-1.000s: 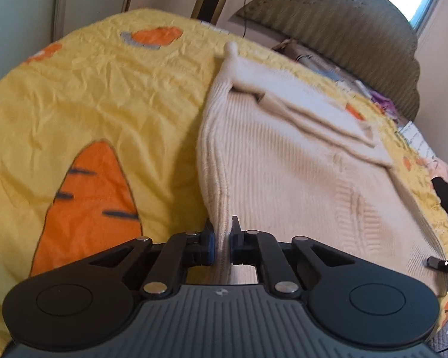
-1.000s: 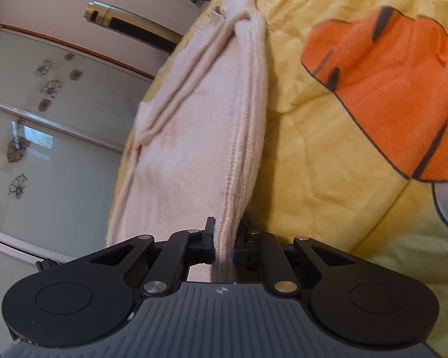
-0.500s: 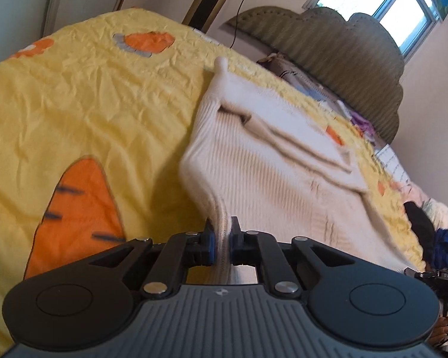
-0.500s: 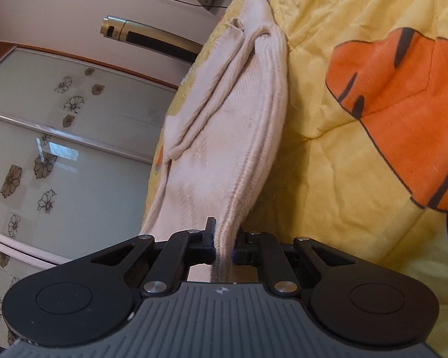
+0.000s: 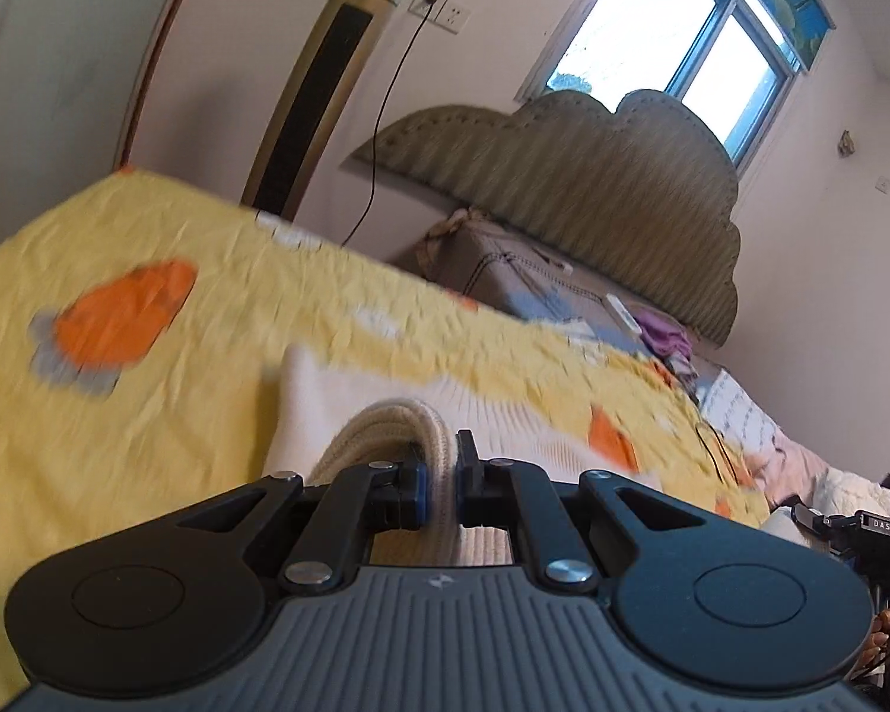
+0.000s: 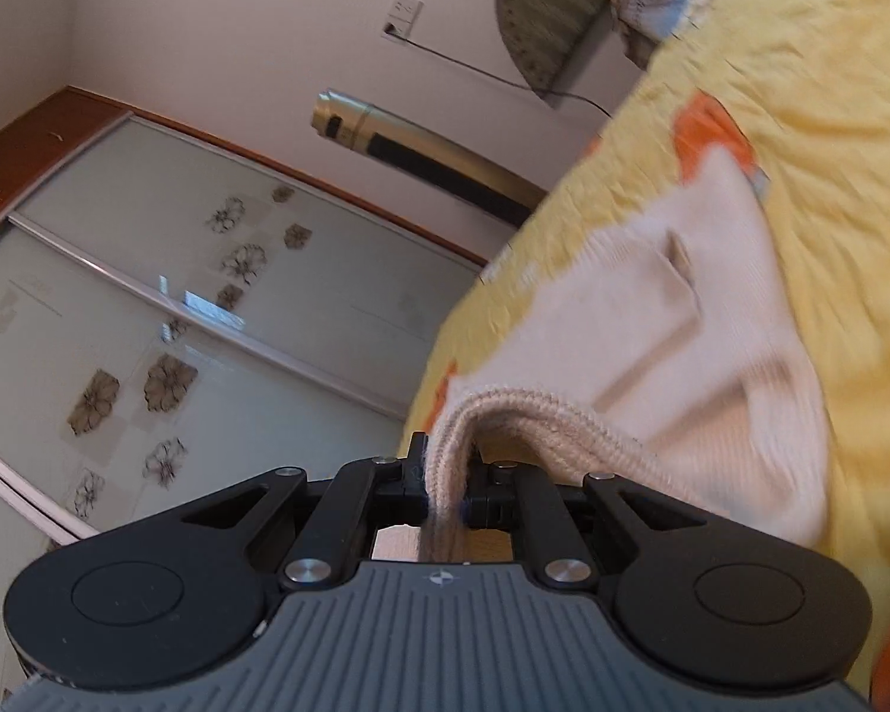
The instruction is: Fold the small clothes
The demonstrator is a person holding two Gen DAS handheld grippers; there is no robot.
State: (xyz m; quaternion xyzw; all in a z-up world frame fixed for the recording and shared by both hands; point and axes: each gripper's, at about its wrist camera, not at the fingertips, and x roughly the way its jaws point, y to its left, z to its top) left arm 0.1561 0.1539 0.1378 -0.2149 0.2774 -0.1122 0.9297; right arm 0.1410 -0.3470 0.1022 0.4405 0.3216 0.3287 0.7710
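Observation:
A cream knitted sweater [image 5: 350, 409] lies on a yellow bedspread with orange carrot prints [image 5: 148, 356]. My left gripper [image 5: 440, 483] is shut on the sweater's ribbed edge, which loops up in front of the jaws. My right gripper [image 6: 445, 483] is shut on another part of the ribbed edge [image 6: 522, 409]; the sweater [image 6: 712, 320] curls over from there and spreads onto the bedspread [image 6: 801, 89]. Both views are motion-blurred.
A padded olive headboard [image 5: 593, 190] and pillows [image 5: 534, 285] stand at the bed's far end. A gold tower fan [image 5: 326, 77] and a wall socket with cable [image 5: 439, 6] are behind the bed. Wardrobe doors with flower prints [image 6: 148, 326] are on the right gripper's left.
Both grippers have lifted and swung forward over the sweater, carrying its ribbed edge with them; the cloth now curls over itself. The views tilted upward toward the walls.

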